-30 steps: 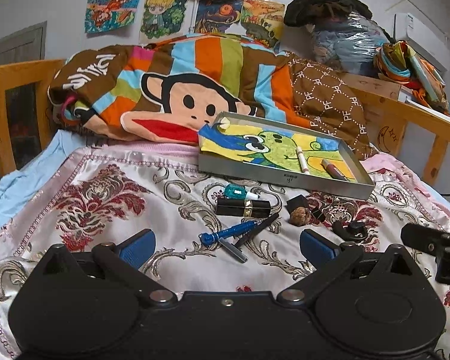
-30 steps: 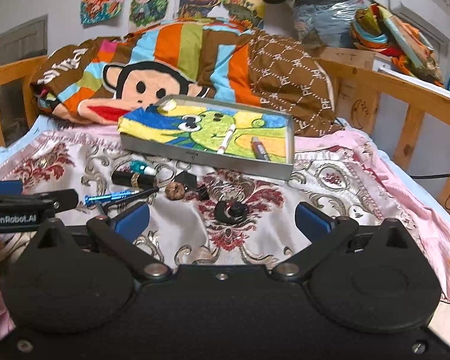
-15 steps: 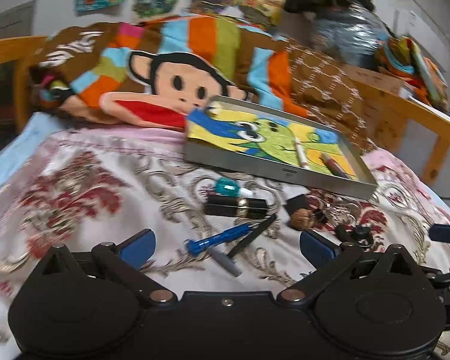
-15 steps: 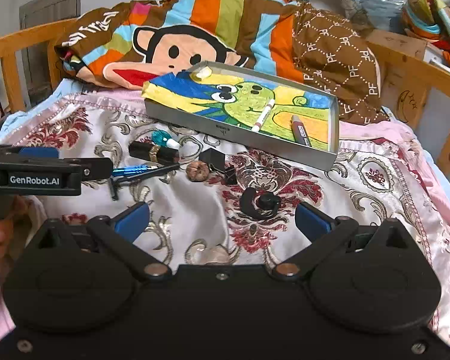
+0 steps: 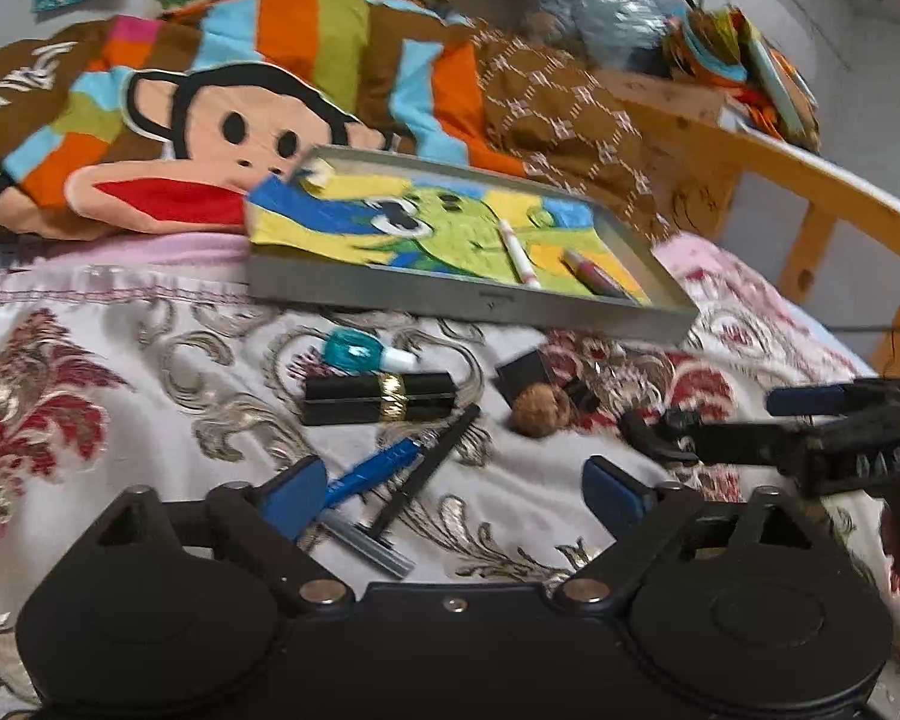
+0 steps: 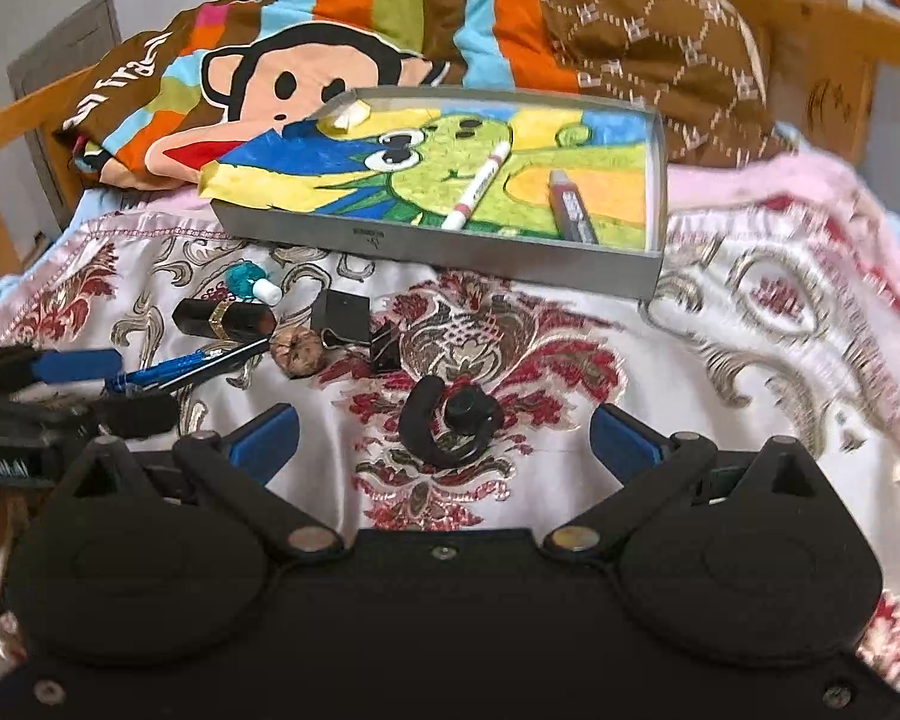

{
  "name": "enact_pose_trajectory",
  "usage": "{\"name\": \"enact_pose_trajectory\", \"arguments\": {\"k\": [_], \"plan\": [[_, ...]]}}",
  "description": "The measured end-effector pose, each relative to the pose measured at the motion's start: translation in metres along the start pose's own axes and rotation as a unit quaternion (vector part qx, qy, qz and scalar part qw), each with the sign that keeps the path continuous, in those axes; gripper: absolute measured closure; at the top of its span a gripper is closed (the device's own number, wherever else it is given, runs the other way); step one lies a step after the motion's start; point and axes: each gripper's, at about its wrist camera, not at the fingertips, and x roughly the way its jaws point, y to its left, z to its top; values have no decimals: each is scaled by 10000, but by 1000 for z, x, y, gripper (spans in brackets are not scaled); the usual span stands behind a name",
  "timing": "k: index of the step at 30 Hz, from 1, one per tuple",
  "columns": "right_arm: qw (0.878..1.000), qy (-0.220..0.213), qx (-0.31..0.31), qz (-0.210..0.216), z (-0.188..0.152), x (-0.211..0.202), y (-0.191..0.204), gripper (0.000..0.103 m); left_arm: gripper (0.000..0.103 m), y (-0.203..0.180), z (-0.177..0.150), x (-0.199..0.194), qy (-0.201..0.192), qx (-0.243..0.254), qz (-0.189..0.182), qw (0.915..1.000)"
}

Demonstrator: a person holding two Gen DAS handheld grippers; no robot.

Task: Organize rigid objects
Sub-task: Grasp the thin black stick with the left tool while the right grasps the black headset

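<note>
Our right gripper (image 6: pixel 444 441) hangs spread over the black clip (image 6: pixel 450 420) below the tray (image 6: pixel 438 249), our left gripper (image 5: pixel 450 483) likewise parted, ready to collect loose items.

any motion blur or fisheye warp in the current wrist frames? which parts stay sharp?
Left wrist view: general motion smear, the walnut and the bed rail soft; the rail bows from fisheye; the lipstick is fairly crisp. Right wrist view: centre sharp, black hook and grey tray clear, the bedspread streaked toward the right edge. Lighting flat, no glare.
</note>
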Motion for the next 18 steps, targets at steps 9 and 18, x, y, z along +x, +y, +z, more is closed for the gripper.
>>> {"name": "enact_pose_trajectory", "arguments": {"k": [9,18], "plan": [[9992,157,-10,365,-7,33,9,0,20,-1,-2,29,666,24,-108,9977],[9940,239,296,1024,-5,49,9,0,57,2,-3,32,721,-270,-333,9965]]}}
